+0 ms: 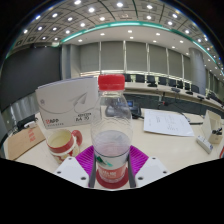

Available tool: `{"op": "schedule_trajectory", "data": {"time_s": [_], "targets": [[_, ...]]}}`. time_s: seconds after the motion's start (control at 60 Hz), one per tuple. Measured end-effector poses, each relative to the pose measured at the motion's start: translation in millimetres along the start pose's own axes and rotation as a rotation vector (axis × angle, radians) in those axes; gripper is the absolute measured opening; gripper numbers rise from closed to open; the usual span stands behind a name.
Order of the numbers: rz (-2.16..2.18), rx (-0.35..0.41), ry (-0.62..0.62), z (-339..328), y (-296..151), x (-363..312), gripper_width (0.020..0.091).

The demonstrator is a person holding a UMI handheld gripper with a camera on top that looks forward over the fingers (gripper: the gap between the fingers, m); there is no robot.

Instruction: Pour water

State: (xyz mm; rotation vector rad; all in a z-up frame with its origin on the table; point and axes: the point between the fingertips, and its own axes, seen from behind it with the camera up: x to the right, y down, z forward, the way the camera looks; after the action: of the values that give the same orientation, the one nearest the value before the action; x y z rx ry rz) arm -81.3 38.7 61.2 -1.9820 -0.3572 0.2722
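So I've got the clear plastic bottle with the red screw cap sitting right between my gripper fingers, and the magenta pads look snug against its lower body, so I'd call it pinched. It's roughly a third full, so I'm guessing light but sloshy, and thin plastic like that will probably squash and slip if I squeeze hard. Holding low near the red label seems fine to me. The white mug with a red rim sits just to the side on the pale table, in front of a white card sign.
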Motion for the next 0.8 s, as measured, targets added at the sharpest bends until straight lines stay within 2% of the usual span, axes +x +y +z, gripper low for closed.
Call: {"op": "schedule_trajectory", "data": {"time_s": [0.067,0.083,0.15,0.167,0.2,0.283,0.45,0.55,0.8], "targets": [[0.009,-0.005,0.008,-1.7,1.4,1.5,0.0539],[0.011,-0.015,0.014,-2.5,3.2,2.8,0.0579],[0.017,-0.054,0.045,-7.0,9.0,9.5,0.0843],[0.016,-0.061,0.057,-8.8,9.8,12.0,0.0876],[0.01,-0.075,0.082,-13.2,10.8,16.2,0.0846],[-0.001,-0.095,0.143,-33.8,5.5,22.6,0.0868],[0.018,-0.138,0.227,-104.5,-18.0,1.1,0.0858],[0.058,-0.179,0.262,-155.2,-28.8,-30.2,0.0862],[0.094,-0.201,0.324,-263.2,-33.3,-112.6,0.0859]]}}
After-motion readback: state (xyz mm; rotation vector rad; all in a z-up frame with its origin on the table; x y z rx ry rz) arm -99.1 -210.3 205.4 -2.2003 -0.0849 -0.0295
